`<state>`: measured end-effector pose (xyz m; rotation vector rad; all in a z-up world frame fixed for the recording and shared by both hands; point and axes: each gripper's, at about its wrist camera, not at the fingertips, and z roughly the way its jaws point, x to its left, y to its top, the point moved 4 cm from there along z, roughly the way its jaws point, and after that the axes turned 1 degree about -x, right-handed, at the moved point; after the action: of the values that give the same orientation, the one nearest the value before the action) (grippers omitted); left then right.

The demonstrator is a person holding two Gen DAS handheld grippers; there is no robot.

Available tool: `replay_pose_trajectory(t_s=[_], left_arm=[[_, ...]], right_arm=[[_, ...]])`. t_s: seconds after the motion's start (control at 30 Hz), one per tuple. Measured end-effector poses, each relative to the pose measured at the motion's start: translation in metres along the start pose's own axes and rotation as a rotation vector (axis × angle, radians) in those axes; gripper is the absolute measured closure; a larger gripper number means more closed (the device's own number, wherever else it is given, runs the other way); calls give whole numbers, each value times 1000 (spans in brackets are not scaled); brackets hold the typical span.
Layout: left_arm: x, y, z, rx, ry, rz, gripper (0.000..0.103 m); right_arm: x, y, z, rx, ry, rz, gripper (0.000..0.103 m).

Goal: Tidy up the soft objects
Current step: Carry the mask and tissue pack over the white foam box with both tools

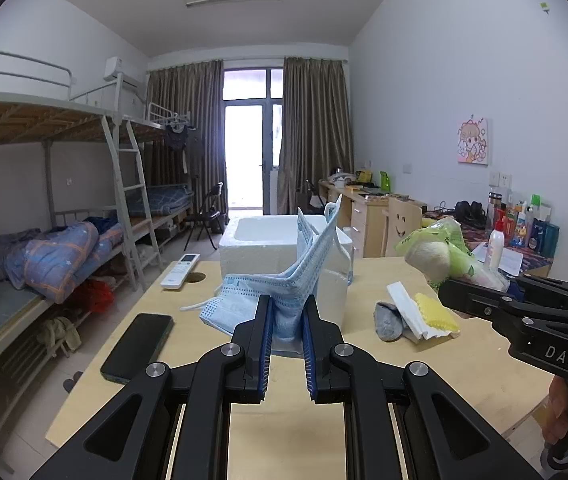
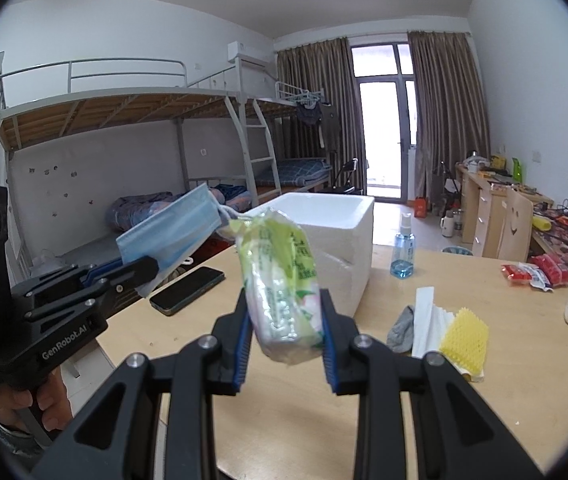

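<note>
Blue pleated fabric filled the left wrist view: a bundle of face masks (image 1: 284, 292) was pinched between the nearly closed jaws of the left gripper (image 1: 287, 320) and held up off the wooden table (image 1: 284, 432), in front of the white foam box (image 1: 268, 240). To the right the right gripper (image 1: 459, 294) carried a green tissue pack (image 1: 439, 252) in the air. A grey sock (image 1: 388, 320), a folded white cloth (image 1: 411, 312) and a yellow sponge (image 1: 435, 312) lay together on the table, well apart from the box.

From the right wrist view, the right gripper (image 2: 285, 328) stood partly closed, its pads pressing the tissue pack (image 2: 284, 292) from both sides, just short of the foam box (image 2: 331, 232). The left gripper (image 2: 144, 272) held the masks (image 2: 172, 228) near the box's left side. As far as its inside showed, the box looked empty, so I judged the sorting barely begun: two items were lifted but not dropped in, and the sock (image 2: 401, 328), cloth (image 2: 427, 320) and sponge (image 2: 465, 332) were not yet picked up.
</note>
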<state>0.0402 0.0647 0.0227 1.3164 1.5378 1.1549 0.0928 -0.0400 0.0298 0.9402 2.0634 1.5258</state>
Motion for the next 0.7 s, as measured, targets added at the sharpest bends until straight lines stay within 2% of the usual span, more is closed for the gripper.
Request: replay_pose_trajectory(t_s=[0.7], left_arm=[[17, 46, 40, -29, -2, 4, 88]], right_arm=[[-10, 45, 31, 7, -40, -19, 69]])
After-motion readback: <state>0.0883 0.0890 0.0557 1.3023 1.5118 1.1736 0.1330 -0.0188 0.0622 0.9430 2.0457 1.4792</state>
